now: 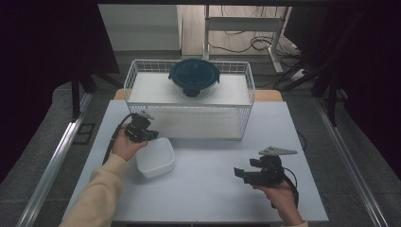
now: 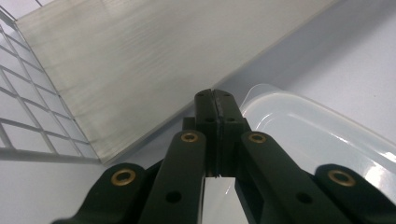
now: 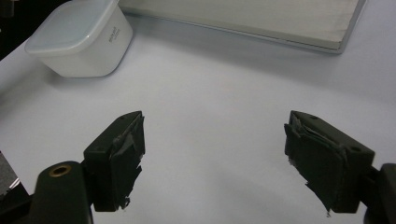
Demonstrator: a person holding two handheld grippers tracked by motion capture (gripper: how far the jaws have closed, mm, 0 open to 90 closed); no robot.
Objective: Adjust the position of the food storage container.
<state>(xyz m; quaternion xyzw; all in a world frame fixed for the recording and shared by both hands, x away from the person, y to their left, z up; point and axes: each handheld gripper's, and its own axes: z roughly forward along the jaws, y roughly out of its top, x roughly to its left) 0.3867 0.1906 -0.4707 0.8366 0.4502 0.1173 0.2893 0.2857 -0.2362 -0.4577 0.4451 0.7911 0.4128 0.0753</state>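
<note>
Wire rack (image 1: 142,78) at table's (image 1: 213,189) far edge; lidded glass bowl (image 1: 194,78) on its top shelf (dark lid).

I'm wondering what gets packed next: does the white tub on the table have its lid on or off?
On. The white tub stands upright with a flat, pale lid covering its whole top, and the lid's raised rim shows beside the left gripper, whose jaws are shut.

A wire rack (image 1: 246,101) is standing at the far middle of the table (image 1: 208,189), with a lidded bowl (image 1: 194,76) sitting on its upper shelf. A square container (image 1: 155,157) is lying in front of the rack's left end. The left gripper (image 1: 150,134) is sitting just behind the container, near its far left corner; the right gripper (image 1: 242,173) is hovering well to its right.
</note>
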